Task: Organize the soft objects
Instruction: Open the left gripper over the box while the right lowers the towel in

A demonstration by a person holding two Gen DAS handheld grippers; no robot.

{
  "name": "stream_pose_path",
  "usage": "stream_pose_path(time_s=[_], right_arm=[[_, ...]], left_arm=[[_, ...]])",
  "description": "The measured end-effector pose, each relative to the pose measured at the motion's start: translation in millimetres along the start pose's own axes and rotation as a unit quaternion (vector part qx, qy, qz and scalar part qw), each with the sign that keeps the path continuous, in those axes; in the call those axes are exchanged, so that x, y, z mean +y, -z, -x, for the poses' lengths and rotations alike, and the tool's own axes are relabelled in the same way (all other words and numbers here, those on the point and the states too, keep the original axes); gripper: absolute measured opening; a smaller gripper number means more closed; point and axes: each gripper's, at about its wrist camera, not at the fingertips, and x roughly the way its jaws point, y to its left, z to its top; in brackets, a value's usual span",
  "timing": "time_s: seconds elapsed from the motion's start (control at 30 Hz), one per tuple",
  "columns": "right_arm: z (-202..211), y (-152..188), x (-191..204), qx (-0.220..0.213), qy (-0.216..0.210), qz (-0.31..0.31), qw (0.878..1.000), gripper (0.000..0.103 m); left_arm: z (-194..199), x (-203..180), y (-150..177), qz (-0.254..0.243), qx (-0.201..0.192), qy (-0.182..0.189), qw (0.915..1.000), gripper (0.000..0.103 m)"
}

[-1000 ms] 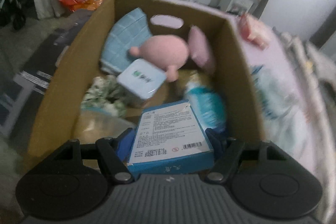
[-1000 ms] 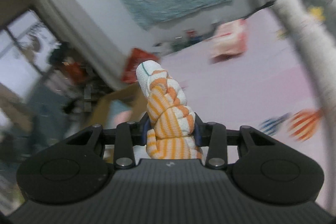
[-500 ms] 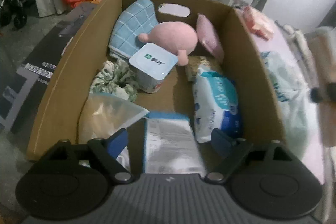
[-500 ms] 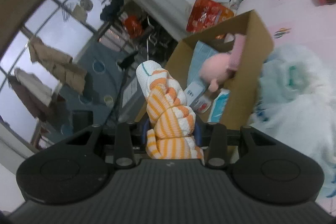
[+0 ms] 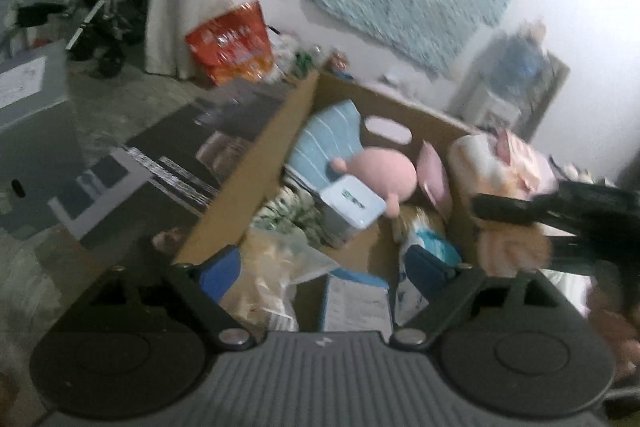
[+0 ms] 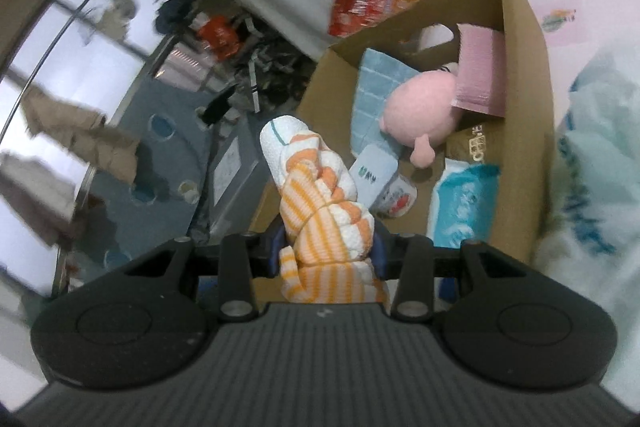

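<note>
While the right gripper [image 6: 329,254] clamps the orange-striped rolled cloth [image 6: 320,203] at its lower half, the roll's long axis runs straight out ahead of the fingers, and the cardboard box [image 6: 536,75] lies ahead and to the right, below the tip. The left gripper [image 5: 326,269] has just been opening; its jaws stand wide and empty over the box's near end, above the blue-edged carton [image 5: 356,303] and wipes pack [image 5: 430,247]. Judged nearer for the drop: the right. The box floor under the roll is hidden; the left view is blurred.
</note>
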Motion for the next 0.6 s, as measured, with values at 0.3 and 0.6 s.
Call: stream_pose_path(time_s=[0.3, 0.6], right_arm=[[-79, -8, -6, -0.007, 0.085, -0.024, 0.996, 0.064], [-74, 5, 3, -0.021, 0.090, 0.023, 0.995, 0.067]], left_arm=[[17, 12, 14, 0.021, -0.021, -0.024, 0.9993, 0.095], [29, 14, 26, 0.002, -0.045, -0.062, 0.9971, 0.098]])
